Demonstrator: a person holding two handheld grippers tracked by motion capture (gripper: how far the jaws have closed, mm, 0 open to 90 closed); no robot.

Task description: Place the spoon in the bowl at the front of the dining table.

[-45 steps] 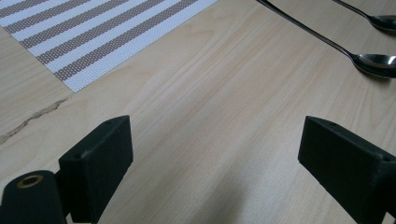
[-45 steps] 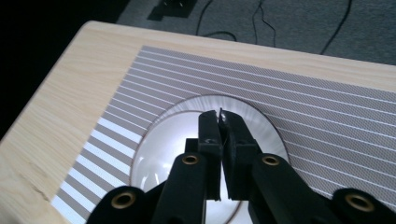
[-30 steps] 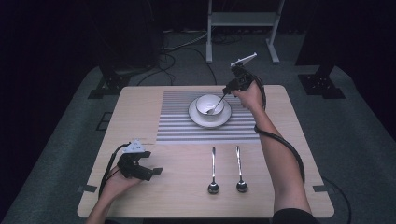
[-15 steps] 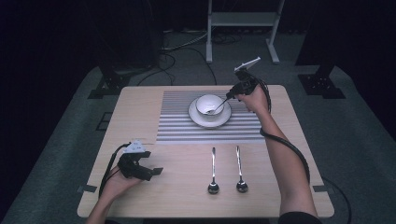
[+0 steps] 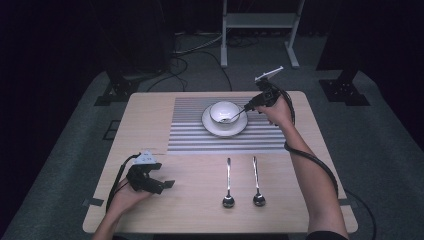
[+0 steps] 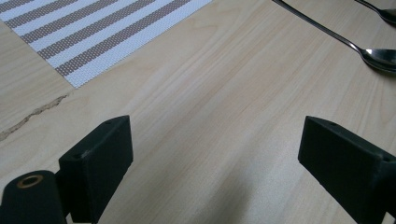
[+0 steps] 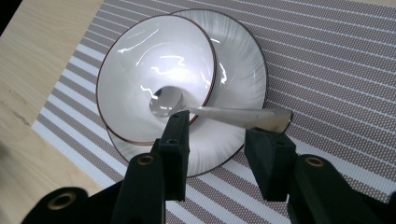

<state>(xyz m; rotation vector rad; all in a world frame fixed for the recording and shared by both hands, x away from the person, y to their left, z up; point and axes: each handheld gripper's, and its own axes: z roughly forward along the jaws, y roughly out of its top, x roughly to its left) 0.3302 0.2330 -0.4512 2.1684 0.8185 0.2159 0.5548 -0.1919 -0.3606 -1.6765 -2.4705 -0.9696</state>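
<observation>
On the light wooden table (image 5: 150, 125) a grey-and-white striped woven placemat (image 5: 190, 135) lay across the far half, and on it stood a white ceramic saucer (image 5: 224, 128) bearing a white ceramic bowl with a thin dark rim (image 5: 224, 112). A polished metal spoon (image 7: 219, 113) rested with its head down inside the bowl and its handle slanting out over the bowl's right edge, towards the right gripper (image 5: 253, 104), which hung at the far right of the mat just beside the saucer. In the right gripper view its jaws had just been opening; they stood part-way apart beneath the handle's flat end, and no pad pressed on the metal. The left gripper (image 5: 159, 184) sat low over the bare wood at the near left, well apart from the crockery, its jaws spread wide with nothing between them. Two more shiny metal spoons (image 5: 228, 181) (image 5: 256, 180) lay side by side near the front edge, bowls towards the person, handles pointing at the mat.
</observation>
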